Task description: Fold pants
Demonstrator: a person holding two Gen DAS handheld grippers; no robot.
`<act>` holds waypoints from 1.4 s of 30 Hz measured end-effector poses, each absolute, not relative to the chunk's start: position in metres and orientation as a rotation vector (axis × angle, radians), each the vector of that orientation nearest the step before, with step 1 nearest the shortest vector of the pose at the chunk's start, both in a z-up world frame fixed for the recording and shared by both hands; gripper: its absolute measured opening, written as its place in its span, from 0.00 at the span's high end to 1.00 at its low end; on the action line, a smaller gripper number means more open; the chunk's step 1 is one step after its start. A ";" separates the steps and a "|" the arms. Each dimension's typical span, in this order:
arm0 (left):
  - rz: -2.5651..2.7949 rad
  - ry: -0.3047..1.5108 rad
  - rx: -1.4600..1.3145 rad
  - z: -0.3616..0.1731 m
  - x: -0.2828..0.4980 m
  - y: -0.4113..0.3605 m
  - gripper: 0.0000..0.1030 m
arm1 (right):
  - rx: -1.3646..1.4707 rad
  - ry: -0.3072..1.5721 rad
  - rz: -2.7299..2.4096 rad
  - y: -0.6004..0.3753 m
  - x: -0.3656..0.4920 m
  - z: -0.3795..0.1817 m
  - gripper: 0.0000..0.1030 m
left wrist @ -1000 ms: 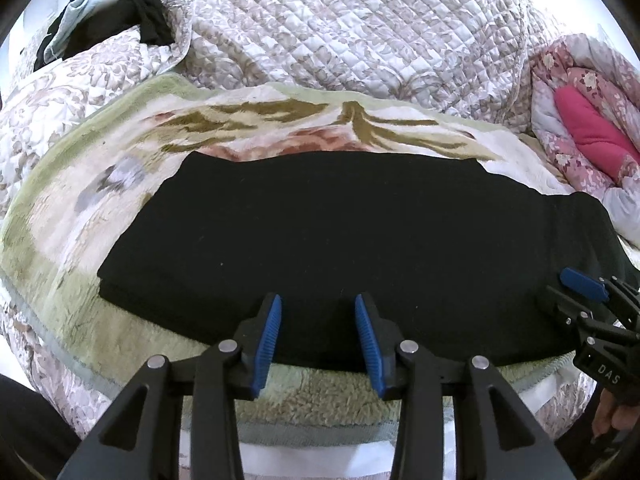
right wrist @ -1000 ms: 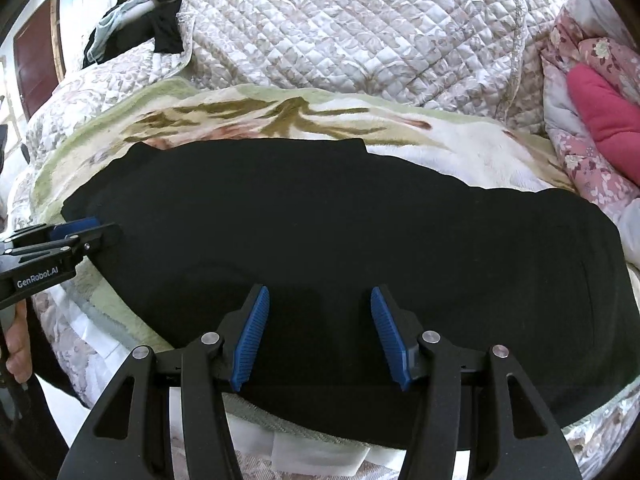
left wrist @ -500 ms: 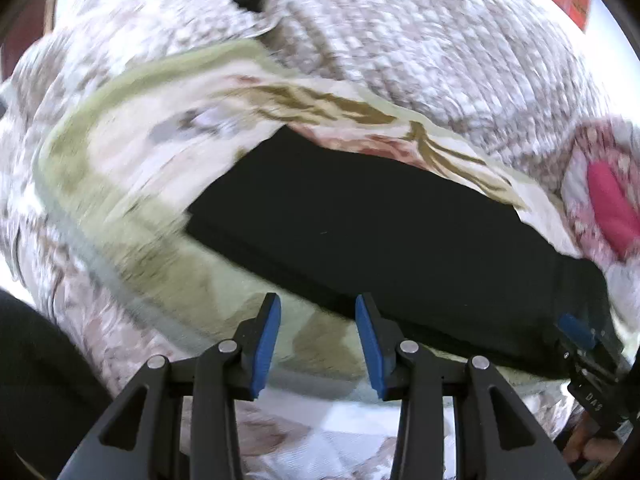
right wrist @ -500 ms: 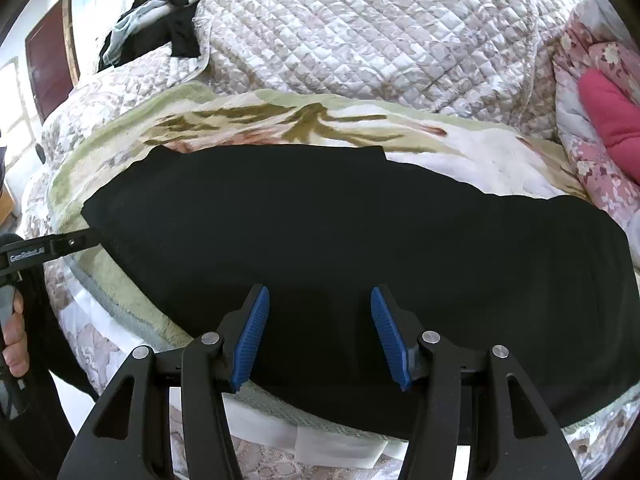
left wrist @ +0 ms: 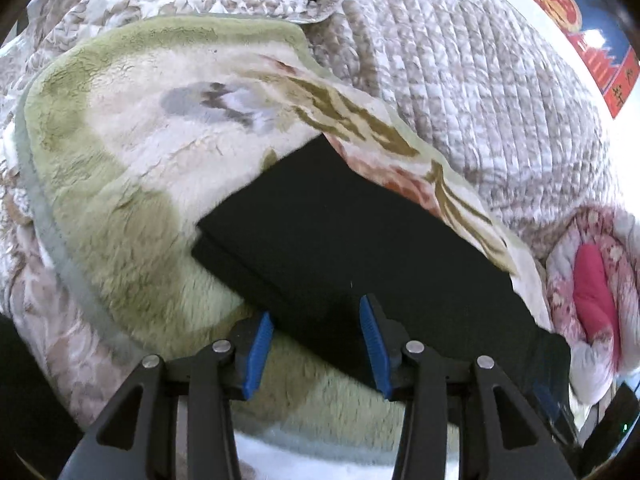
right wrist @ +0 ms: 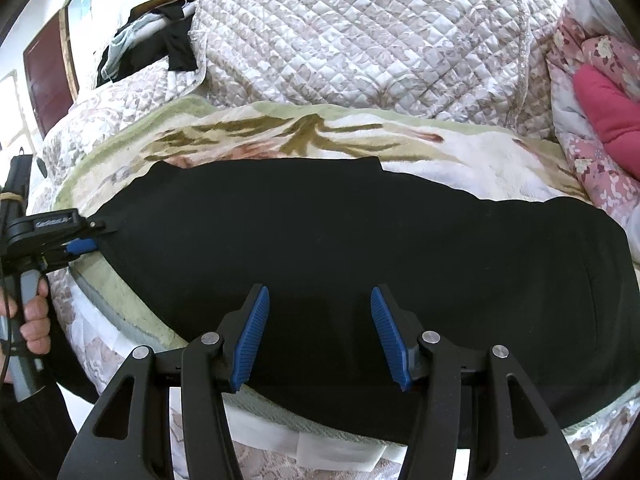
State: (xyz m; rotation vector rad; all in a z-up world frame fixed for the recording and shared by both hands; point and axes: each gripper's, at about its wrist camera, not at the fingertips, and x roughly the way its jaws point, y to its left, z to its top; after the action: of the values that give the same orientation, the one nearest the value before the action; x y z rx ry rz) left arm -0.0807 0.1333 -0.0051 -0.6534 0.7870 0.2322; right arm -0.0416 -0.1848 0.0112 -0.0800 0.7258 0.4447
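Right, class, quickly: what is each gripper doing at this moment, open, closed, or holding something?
Left gripper: open, jaws just widened, straddling the near edge of the black pants, not clamped.
Right gripper: open above the pants, holding nothing.

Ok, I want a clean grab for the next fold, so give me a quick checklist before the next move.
1. Black pants lie flat on the fleece blanket: ok.
2. Left tool open, near hem edge running between its pads: ok.
3. Left tool pads pressing the cloth: not ok; its jaws have just been opening.
4. Right tool open over the near edge: ok.
5. Far end of the pants free of folds: cannot tell.
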 end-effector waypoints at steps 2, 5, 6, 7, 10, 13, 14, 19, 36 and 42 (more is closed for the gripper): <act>0.244 0.773 -0.654 -0.005 -0.076 0.135 0.55 | -0.073 0.725 0.445 -0.185 -0.042 0.012 0.48; 0.272 0.769 -0.634 -0.005 -0.066 0.136 0.58 | -0.063 0.721 0.445 -0.186 -0.041 0.013 0.48; 0.281 0.772 -0.618 -0.004 -0.063 0.136 0.58 | -0.059 0.720 0.444 -0.187 -0.041 0.013 0.48; 0.293 0.776 -0.597 -0.004 -0.060 0.134 0.58 | -0.055 0.719 0.442 -0.188 -0.041 0.013 0.48; 0.312 0.799 -0.544 -0.001 -0.050 0.132 0.83 | -0.037 0.717 0.434 -0.191 -0.040 0.014 0.48; 0.285 0.817 -0.520 0.007 -0.044 0.131 0.94 | -0.012 0.717 0.416 -0.198 -0.038 0.016 0.48; 0.260 0.809 -0.504 0.013 -0.042 0.128 0.94 | -0.002 0.717 0.409 -0.200 -0.037 0.016 0.48; 0.083 0.751 -0.419 0.051 -0.023 0.100 0.94 | 0.063 0.716 0.360 -0.216 -0.033 0.020 0.48; -0.524 0.970 -0.148 0.012 -0.001 -0.093 0.93 | 0.299 0.705 0.150 -0.288 -0.021 0.031 0.48; -0.590 0.920 -0.205 0.036 -0.019 -0.074 0.78 | 0.322 0.720 0.215 -0.285 -0.019 0.028 0.48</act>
State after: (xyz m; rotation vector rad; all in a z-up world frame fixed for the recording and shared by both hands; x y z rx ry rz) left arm -0.0190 -0.0738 0.0355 -0.2045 0.9199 -0.5897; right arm -0.0192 -0.2845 0.0284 0.3225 0.7201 0.2149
